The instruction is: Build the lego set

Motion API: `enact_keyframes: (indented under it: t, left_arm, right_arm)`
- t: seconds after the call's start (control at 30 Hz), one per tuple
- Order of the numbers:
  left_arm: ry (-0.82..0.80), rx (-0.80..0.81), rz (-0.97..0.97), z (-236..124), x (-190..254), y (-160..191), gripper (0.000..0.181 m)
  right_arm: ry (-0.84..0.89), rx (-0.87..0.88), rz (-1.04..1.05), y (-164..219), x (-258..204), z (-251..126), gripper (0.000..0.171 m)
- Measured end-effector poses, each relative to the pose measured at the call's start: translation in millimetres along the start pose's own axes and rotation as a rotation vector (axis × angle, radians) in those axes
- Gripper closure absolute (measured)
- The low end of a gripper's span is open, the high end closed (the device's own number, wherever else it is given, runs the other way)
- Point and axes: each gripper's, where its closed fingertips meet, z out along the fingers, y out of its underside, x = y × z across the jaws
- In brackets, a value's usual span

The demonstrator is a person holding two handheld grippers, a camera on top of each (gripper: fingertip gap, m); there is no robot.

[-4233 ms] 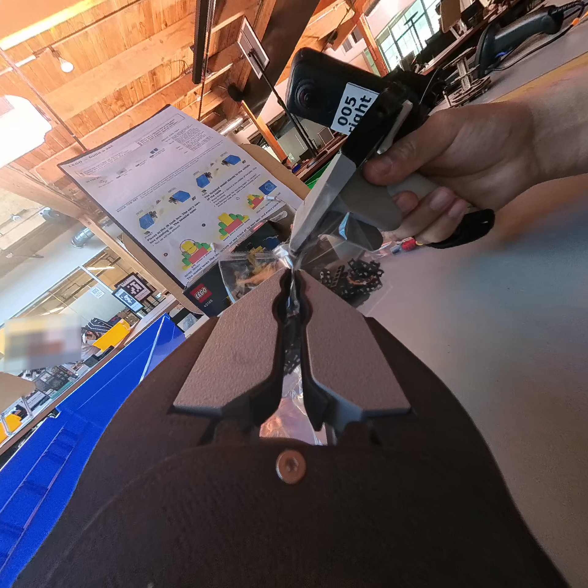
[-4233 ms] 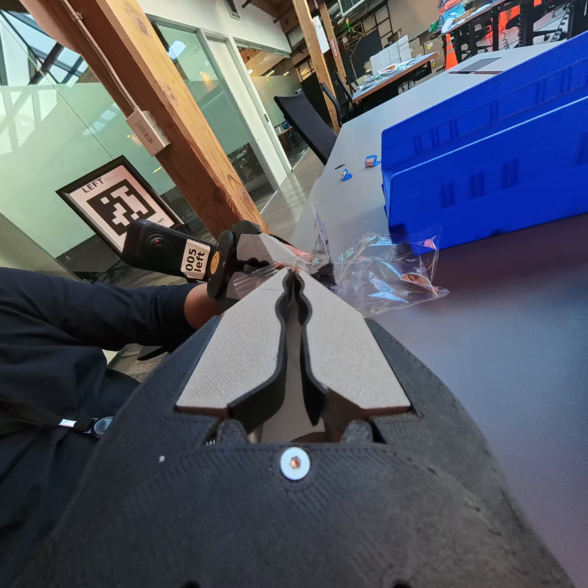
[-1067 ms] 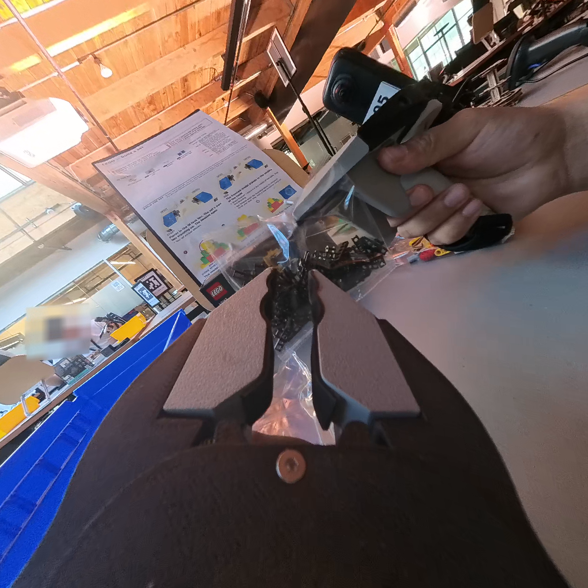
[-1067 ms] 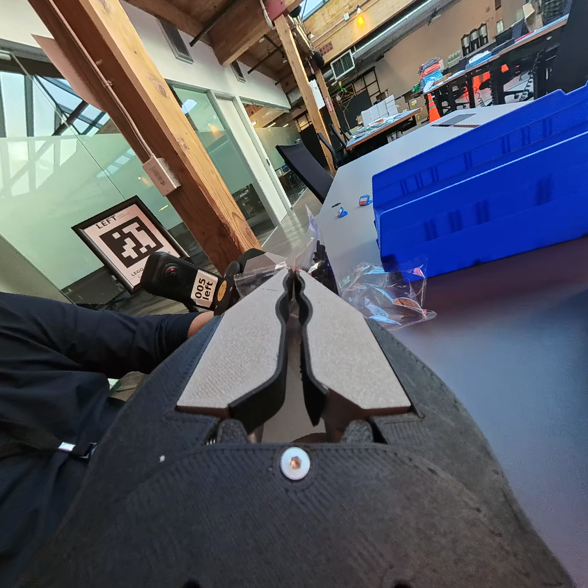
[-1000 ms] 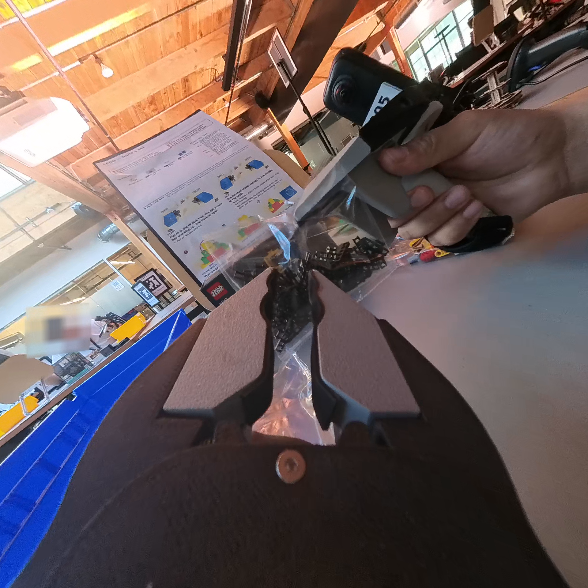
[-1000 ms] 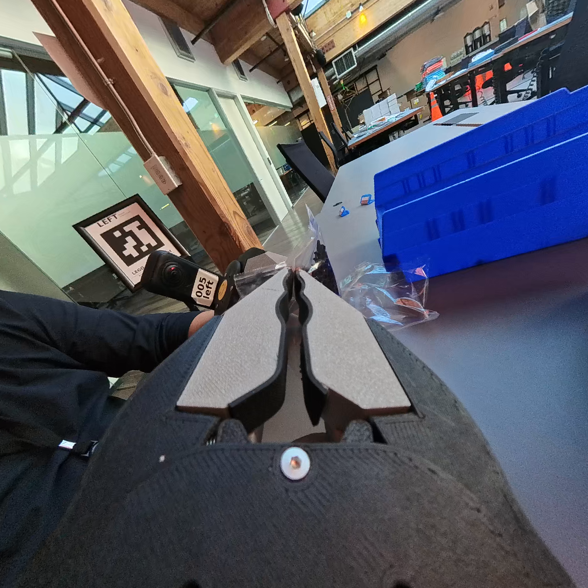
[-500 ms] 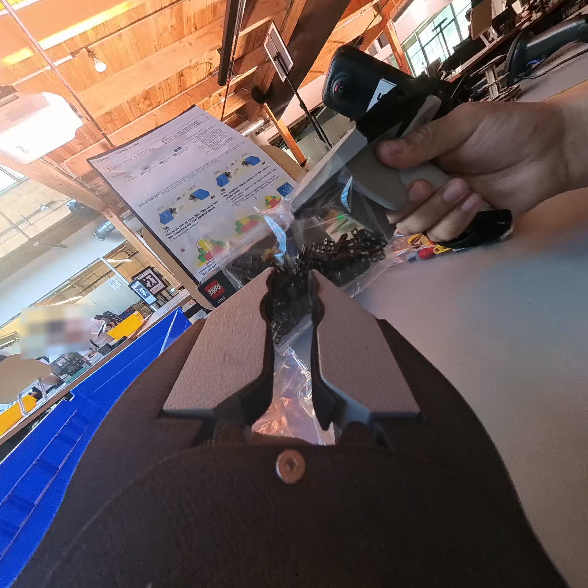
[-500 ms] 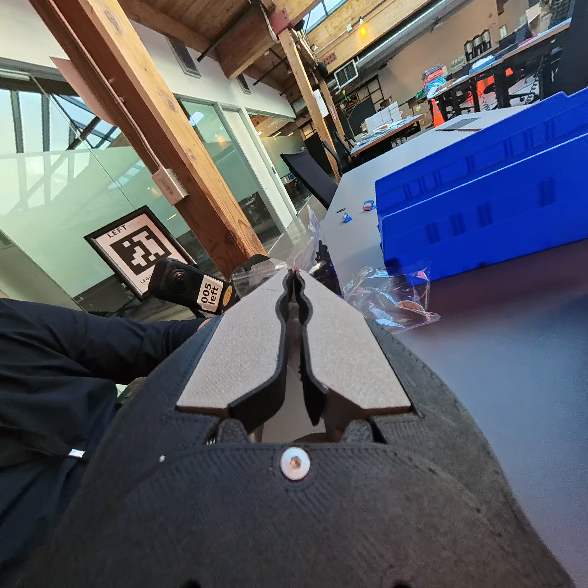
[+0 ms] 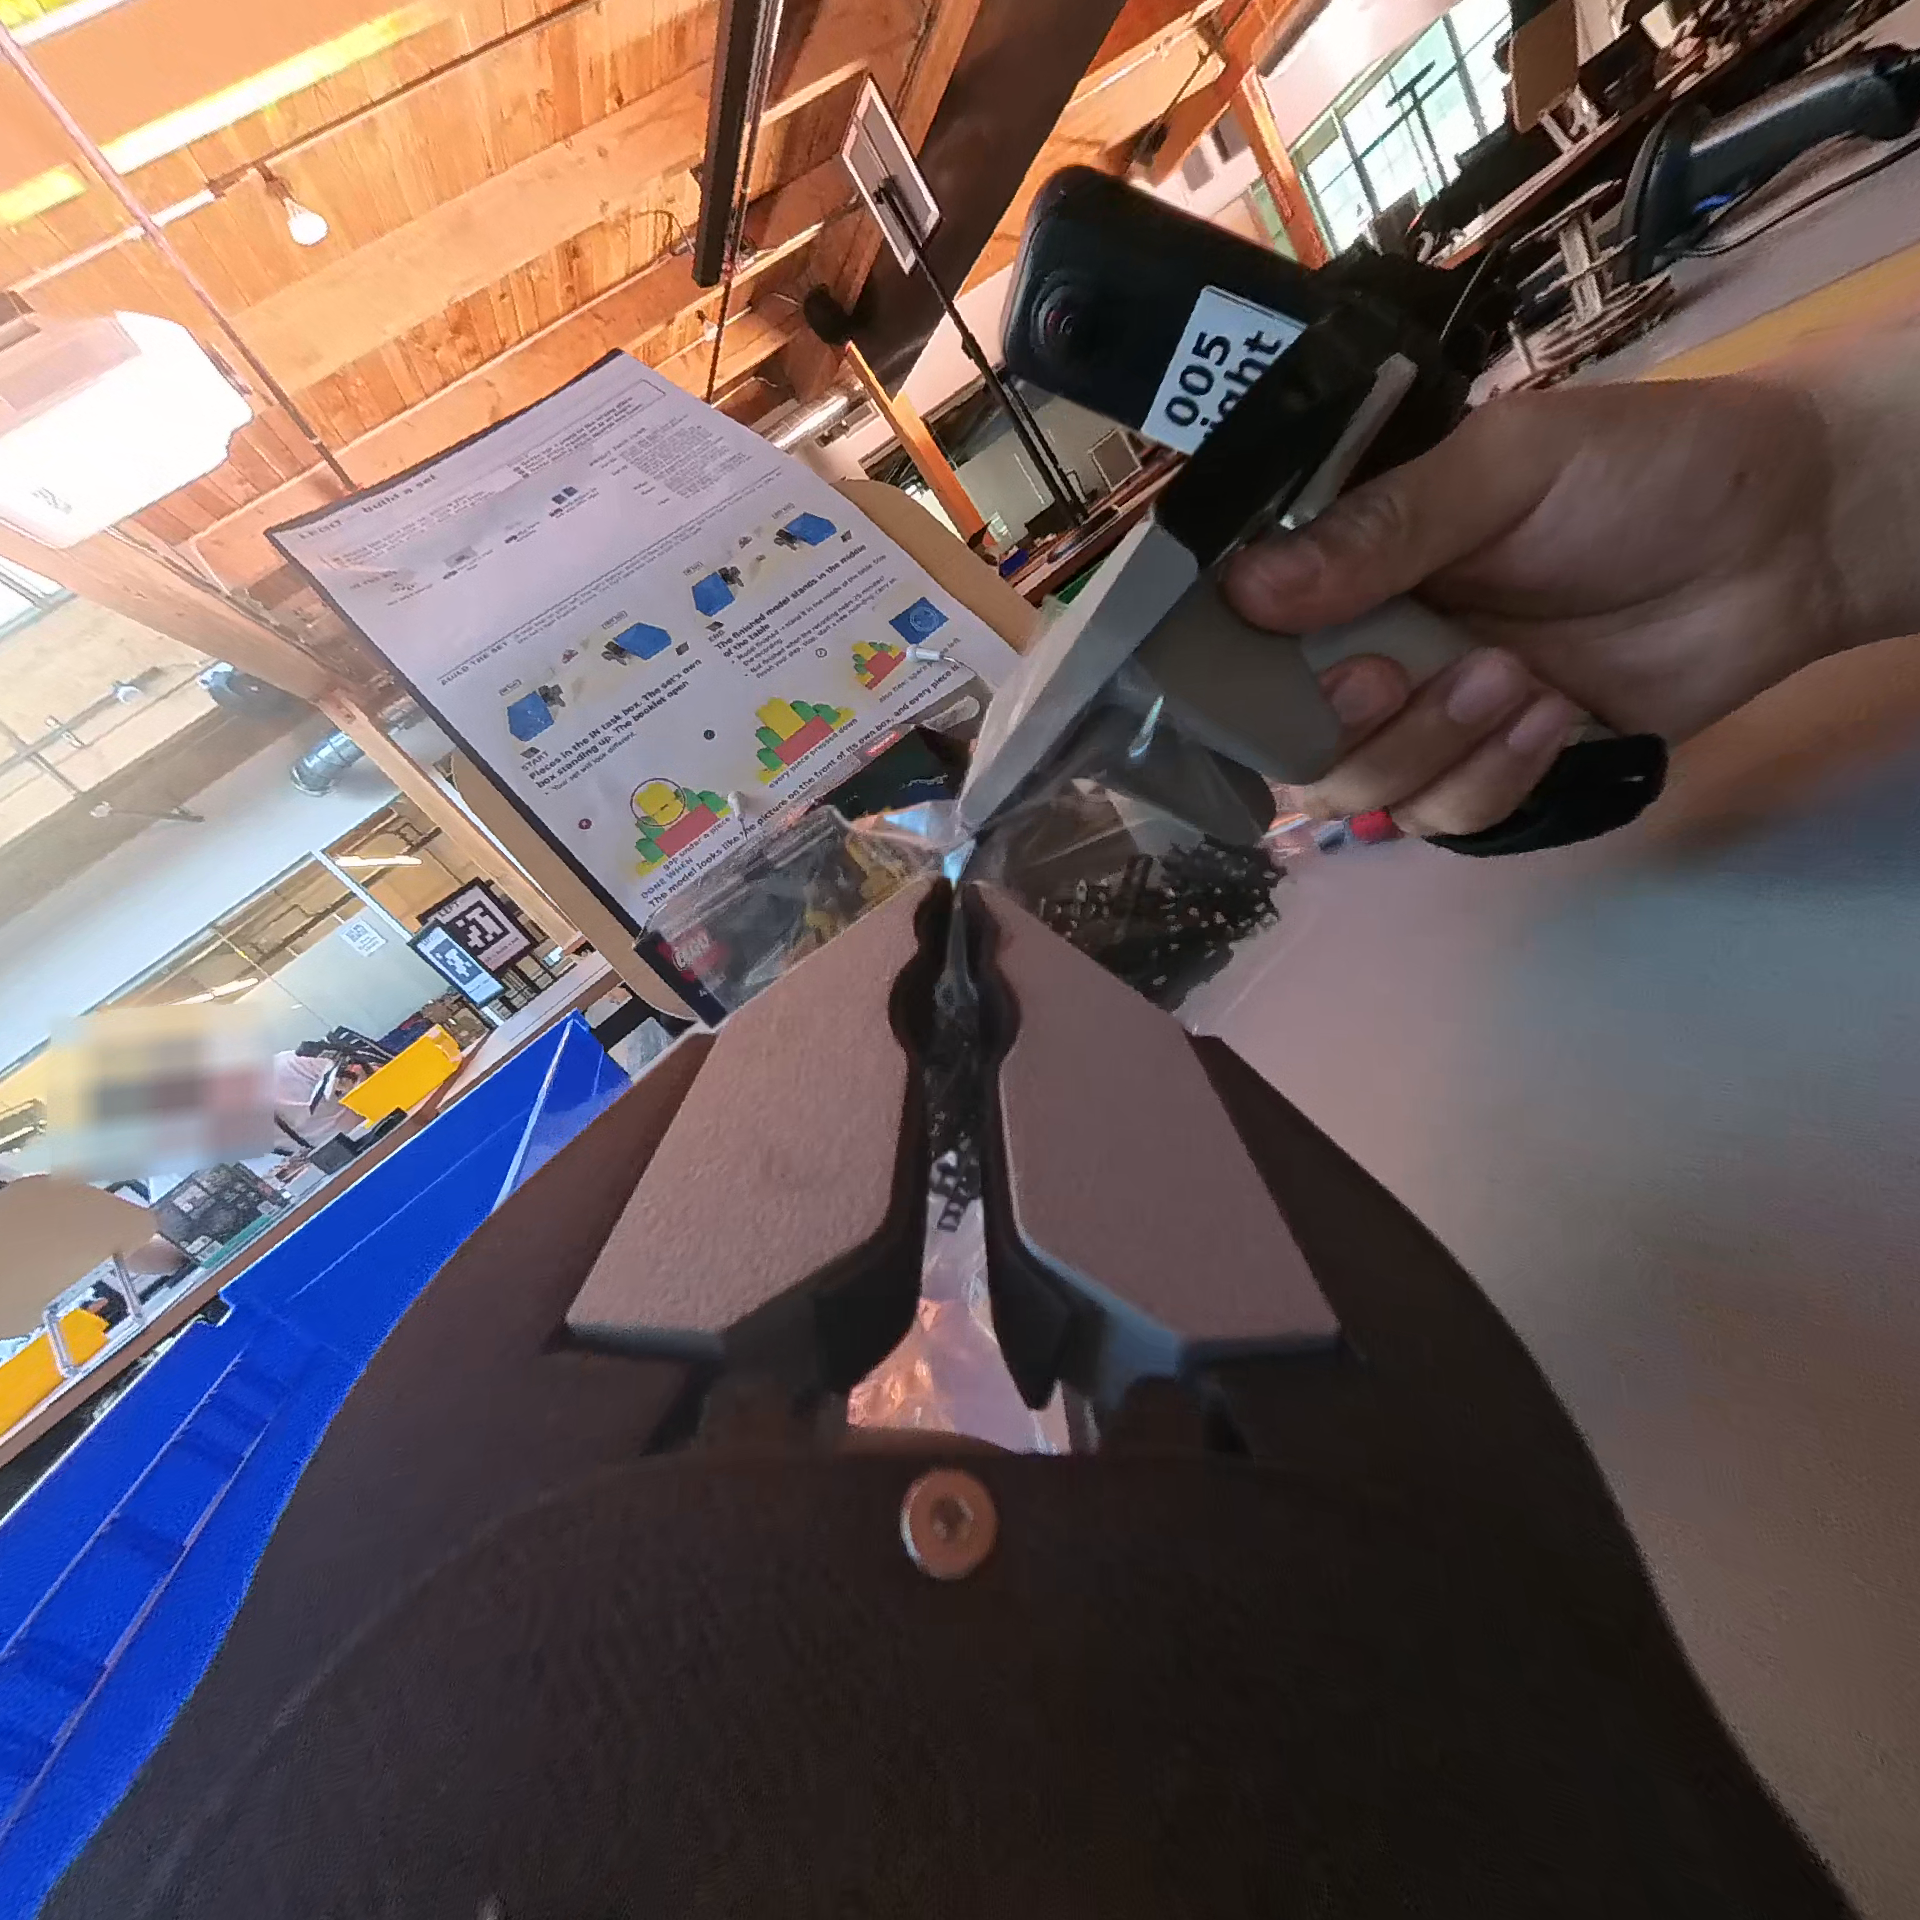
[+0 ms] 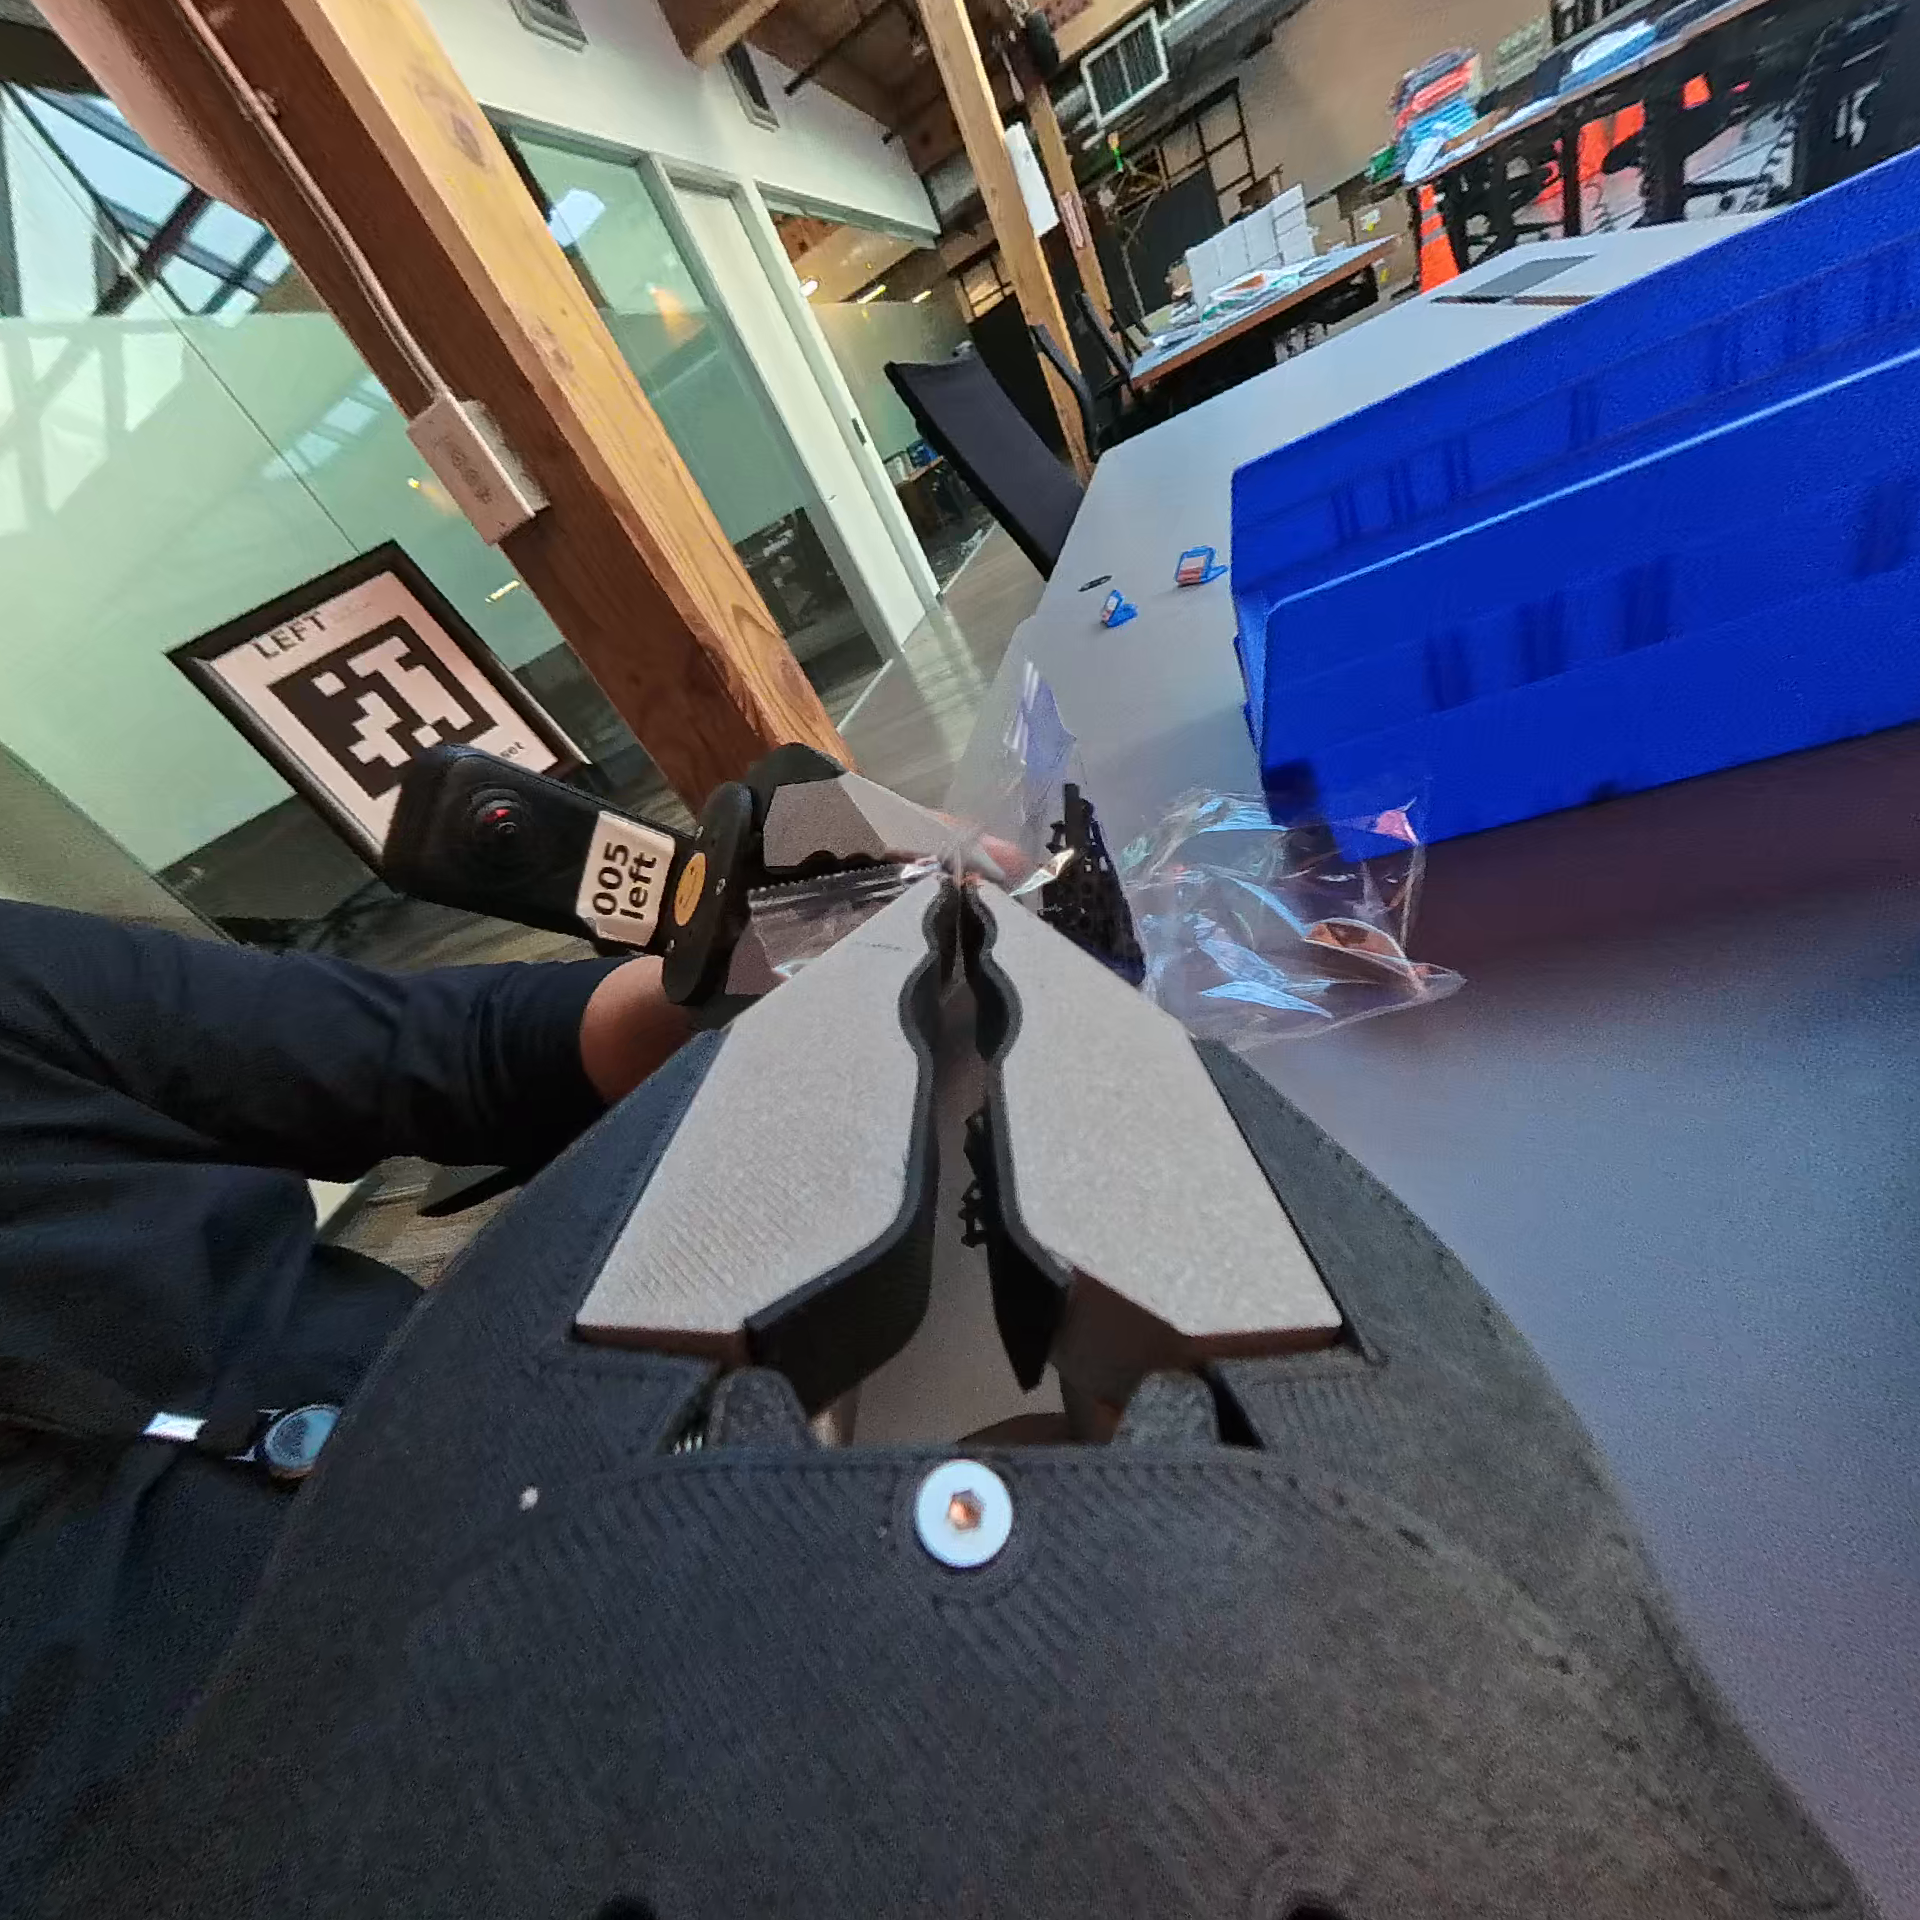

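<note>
On your left sits the blue bin [image 9: 260, 1299], and behind it the instruction sheet [image 9: 665, 623] stands propped upright. In front of the sheet, your left gripper [image 9: 954, 914] has its fingers clenched on the top edge of the clear bag of black pieces [image 9: 1164, 914], with plastic and a few dark parts showing in the slit between the pads. Just to the right, your right gripper [image 9: 971, 821] meets it tip to tip, pinching the same edge of the bag while your hand [image 9: 1558, 603] squeezes the handle.

From the right wrist view the order holds: the left gripper's camera and your dark sleeve [image 10: 260, 1039] at the left, then the right gripper [image 10: 958, 894] closed on the film, then a second crumpled clear bag [image 10: 1278, 925] lying on the table [image 10: 1662, 1143] just before the blue bin [image 10: 1579, 520].

You look set to tear the bag open — and that is where trouble lies. Both grips sit almost on one spot, so a pull apart may only stretch the film or let it slip out of one pair of pads. If it does give suddenly, the black pieces could spray across the table or off its edge — keep the bag low over the surface and pull steadily.
</note>
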Motion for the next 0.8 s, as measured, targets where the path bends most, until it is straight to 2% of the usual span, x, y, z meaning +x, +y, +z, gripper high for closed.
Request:
enact_keyframes:
  t: [0.43,0.6,0.67,0.8]
  left_arm:
    - [-0.031,0.002,-0.083,-2.3,-12.3,0.6,0.181]
    - [-0.029,-0.023,-0.015,0.9,-5.1,2.4,0.155]
    - [-0.017,-0.018,0.0,0.6,-2.1,1.6,0.175]
    - [-0.011,-0.021,-0.024,0.3,-4.4,2.4,0.181]
  right_arm:
    - [-0.004,0.049,0.009,-10.5,-1.3,-6.9,0.171]
    - [-0.008,0.027,0.004,-5.2,-2.5,-1.6,0.171]
    - [-0.015,0.011,-0.005,-1.7,-4.5,1.5,0.171]
    - [-0.008,0.007,-0.027,-1.5,-5.5,2.6,0.171]
